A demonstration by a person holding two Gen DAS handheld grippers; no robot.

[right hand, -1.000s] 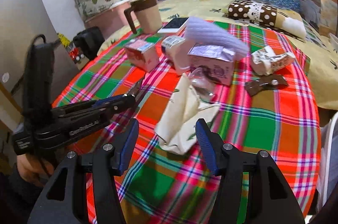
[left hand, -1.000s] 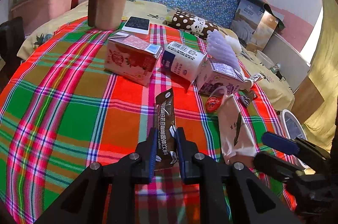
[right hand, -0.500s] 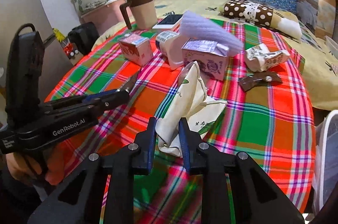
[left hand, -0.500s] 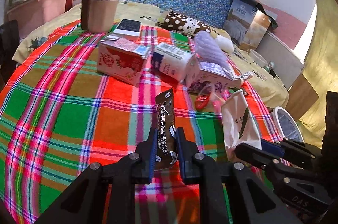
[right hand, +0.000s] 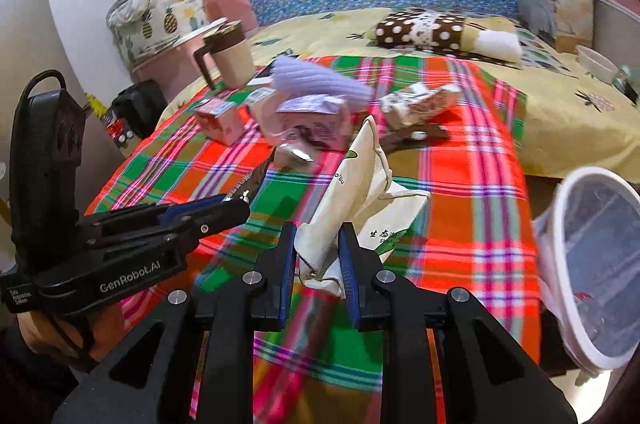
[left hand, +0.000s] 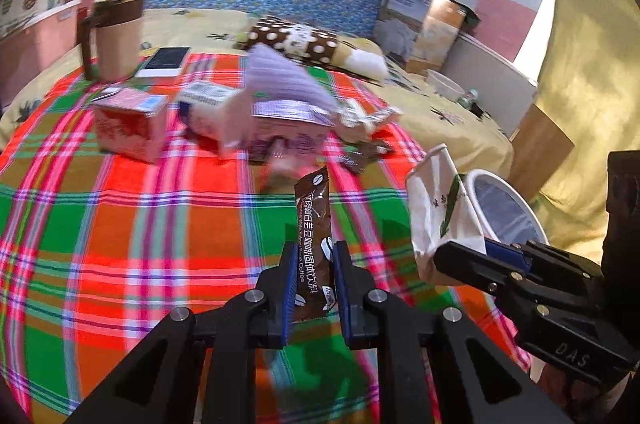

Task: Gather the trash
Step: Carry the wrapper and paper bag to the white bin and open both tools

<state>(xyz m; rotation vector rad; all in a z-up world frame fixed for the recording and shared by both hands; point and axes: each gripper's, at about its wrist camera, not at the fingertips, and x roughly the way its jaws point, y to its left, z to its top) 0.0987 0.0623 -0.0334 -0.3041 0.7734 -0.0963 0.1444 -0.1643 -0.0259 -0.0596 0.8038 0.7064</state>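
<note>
Fingers (left hand: 291, 288) of left gripper (left hand: 314, 290) pinched brown coffee sachet (left hand: 313, 228), frame centre; right gripper (right hand: 318, 256) just closed on white paper bag (right hand: 352, 200), centre. Both light, limp; lower-end grips suit.

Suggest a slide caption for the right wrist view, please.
Right tool clamps crumpled white paper bag above plaid tablecloth, white bin alongside.

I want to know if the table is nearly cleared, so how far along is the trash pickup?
Early. Nothing visibly binned yet. In hand: the left gripper holds a brown coffee sachet; the right gripper has just closed on a white paper bag, beside the white bin. Left on the plaid cloth: pink carton, purple carton, crumpled wrapper.
</note>
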